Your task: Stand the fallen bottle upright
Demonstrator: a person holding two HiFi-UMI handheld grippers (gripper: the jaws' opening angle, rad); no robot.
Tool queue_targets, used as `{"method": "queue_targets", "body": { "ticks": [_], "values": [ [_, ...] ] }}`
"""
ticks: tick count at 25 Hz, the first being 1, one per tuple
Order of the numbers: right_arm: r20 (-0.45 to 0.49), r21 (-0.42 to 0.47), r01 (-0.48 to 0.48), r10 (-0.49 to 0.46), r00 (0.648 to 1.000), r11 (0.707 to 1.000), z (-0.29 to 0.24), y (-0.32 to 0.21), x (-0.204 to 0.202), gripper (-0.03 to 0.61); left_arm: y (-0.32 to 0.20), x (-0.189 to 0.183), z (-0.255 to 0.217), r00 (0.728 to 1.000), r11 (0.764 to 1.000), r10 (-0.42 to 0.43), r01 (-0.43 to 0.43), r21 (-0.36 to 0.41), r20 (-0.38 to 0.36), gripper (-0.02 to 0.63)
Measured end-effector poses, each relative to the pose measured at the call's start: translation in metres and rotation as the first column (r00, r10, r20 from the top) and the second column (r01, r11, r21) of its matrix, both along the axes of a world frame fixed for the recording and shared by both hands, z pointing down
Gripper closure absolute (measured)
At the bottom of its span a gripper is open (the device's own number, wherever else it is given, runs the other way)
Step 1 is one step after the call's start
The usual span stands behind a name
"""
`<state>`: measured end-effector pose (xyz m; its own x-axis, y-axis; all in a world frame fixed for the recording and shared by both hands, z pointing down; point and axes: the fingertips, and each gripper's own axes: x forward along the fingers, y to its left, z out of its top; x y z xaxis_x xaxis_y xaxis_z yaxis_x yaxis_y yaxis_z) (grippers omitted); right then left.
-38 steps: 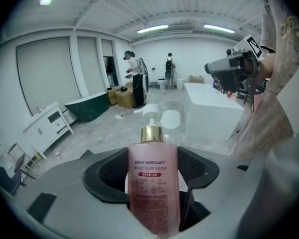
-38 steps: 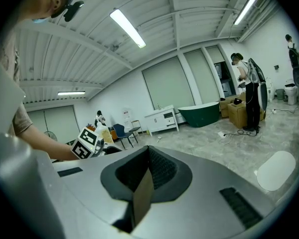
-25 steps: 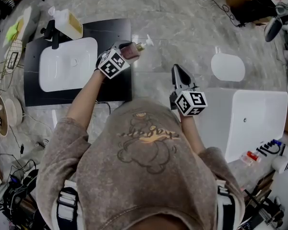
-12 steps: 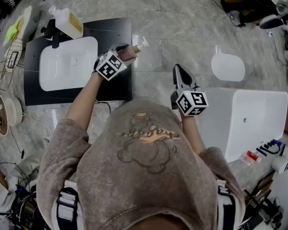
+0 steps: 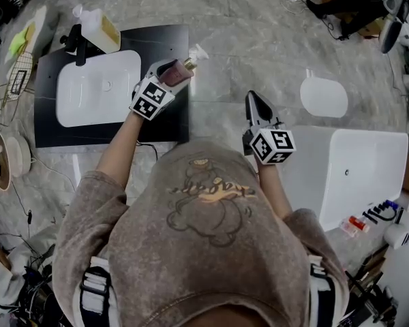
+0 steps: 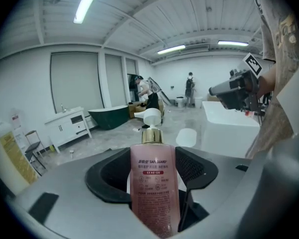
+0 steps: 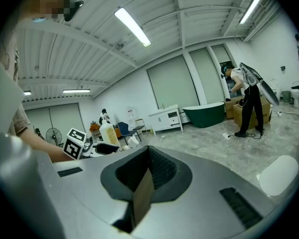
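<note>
Jaws on my left gripper [image 6: 150, 166] are pinching the bottle [image 6: 152, 193] mid-body for tipping upright, while my right gripper [image 7: 147, 156] is idling, pressed together.

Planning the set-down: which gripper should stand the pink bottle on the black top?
Left. The left gripper grips the pink bottle by the black top; the right gripper is shut, empty, off by the white tub.

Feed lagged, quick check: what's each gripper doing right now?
Left gripper: shut on the pink pump bottle.
Right gripper: shut, nothing between its jaws.
</note>
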<state>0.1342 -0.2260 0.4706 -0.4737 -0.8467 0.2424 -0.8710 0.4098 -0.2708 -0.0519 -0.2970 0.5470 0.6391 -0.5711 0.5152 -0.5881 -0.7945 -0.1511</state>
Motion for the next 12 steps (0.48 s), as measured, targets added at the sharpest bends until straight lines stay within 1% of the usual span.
{"method": "queue_targets", "body": {
  "ticks": [5,12],
  "values": [
    [-0.013,0.005,0.034,-0.034,0.999,0.999,-0.003,0.003,-0.009,0.580,0.005,-0.012,-0.020,0.994,0.995,-0.070,0.076,0.060,-0.085,0.321],
    [-0.035,0.009,0.103,-0.102,0.994,0.995,-0.004,0.001,-0.032,0.578,0.016,-0.035,-0.034,0.982,0.985,-0.130,0.144,0.098,-0.139,0.322]
  ]
}}
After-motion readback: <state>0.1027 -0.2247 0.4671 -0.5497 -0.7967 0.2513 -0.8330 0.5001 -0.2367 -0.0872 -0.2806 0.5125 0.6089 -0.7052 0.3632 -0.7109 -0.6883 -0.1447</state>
